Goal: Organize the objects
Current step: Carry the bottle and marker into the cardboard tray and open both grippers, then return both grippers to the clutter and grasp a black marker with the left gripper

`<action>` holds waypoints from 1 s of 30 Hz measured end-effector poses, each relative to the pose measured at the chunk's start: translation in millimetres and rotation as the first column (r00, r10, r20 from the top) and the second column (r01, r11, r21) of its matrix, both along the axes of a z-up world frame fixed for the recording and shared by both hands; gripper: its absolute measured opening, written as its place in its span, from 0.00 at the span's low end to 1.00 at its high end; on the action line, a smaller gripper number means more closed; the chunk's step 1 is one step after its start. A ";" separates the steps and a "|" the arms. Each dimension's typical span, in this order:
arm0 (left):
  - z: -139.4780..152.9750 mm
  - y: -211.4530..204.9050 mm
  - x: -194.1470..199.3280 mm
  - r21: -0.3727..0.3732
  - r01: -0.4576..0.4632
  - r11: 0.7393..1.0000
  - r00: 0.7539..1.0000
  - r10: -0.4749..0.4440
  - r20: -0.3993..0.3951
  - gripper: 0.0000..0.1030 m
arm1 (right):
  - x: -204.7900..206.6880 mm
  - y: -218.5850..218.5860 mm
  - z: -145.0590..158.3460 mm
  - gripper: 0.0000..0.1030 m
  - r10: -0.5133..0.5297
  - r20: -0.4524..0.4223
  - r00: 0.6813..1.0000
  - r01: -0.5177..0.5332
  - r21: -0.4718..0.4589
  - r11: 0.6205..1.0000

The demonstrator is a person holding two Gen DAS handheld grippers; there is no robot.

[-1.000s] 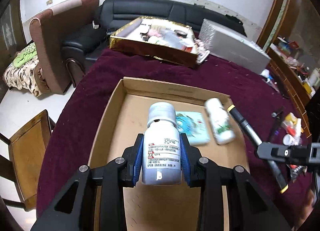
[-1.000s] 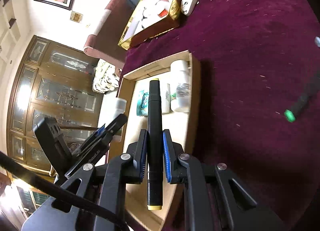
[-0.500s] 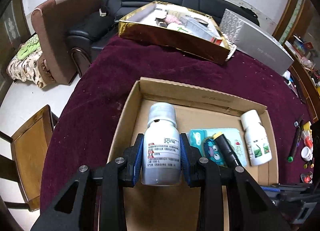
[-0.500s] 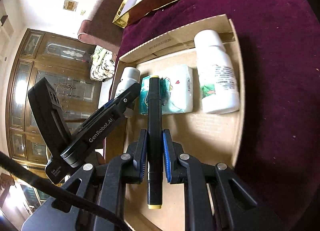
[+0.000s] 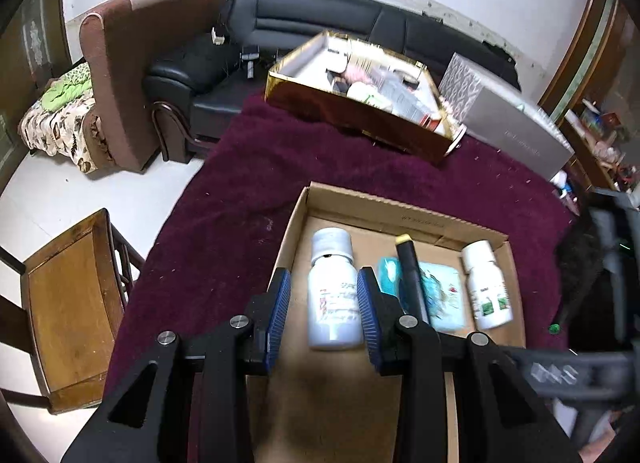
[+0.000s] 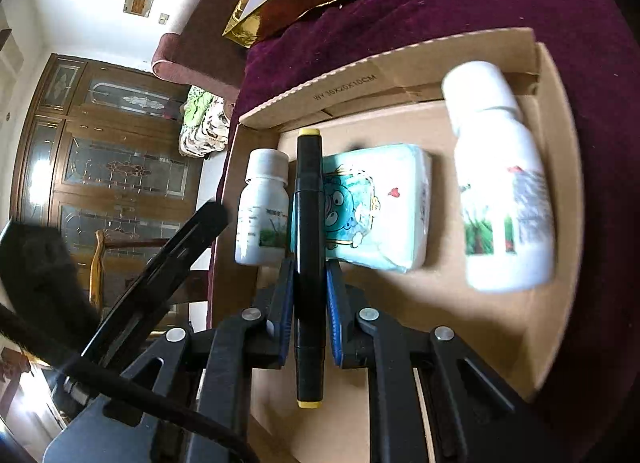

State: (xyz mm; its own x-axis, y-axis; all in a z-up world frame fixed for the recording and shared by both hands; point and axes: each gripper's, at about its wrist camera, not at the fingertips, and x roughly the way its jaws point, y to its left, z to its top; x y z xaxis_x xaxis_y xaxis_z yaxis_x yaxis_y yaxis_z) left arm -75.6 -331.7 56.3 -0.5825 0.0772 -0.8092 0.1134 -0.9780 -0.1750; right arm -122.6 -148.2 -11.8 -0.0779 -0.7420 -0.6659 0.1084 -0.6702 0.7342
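Maroon cloth (image 5: 248,191) under cardboard box (image 5: 400,203); left claw (image 5: 324,307) apart, right claw (image 6: 308,295) clamps marker (image 6: 308,231).

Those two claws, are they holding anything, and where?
Right claw grips the black marker mid-barrel. Left claw is open, straddling the white bottle.

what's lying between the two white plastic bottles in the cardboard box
A pale blue tissue pack and the black yellow-capped marker held by the right gripper, clearest in the right wrist view.
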 end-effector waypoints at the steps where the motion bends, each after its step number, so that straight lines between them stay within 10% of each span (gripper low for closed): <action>1: 2.1 -0.1 3.0 0.005 0.002 1.000 1.000 -0.002 -0.007 0.29 | -1.4 -1.6 -0.6 0.13 0.004 0.002 1.000 -0.004 0.003 1.000; 6: 6.8 -4.1 16.8 0.053 0.000 0.999 1.000 0.002 -0.025 0.29 | -8.5 -8.4 -1.1 0.21 0.005 0.005 1.000 -0.005 0.024 1.000; 11: 7.9 -6.2 30.6 0.100 -0.008 0.995 0.999 0.012 -0.038 0.29 | -7.8 -2.4 13.6 0.49 0.004 -0.058 0.998 -0.002 0.027 1.000; 30: 32.5 76.9 80.4 0.138 0.118 0.983 0.991 -0.109 -0.076 0.43 | 62.5 133.6 87.2 0.50 -0.129 -0.339 0.932 0.200 0.185 0.962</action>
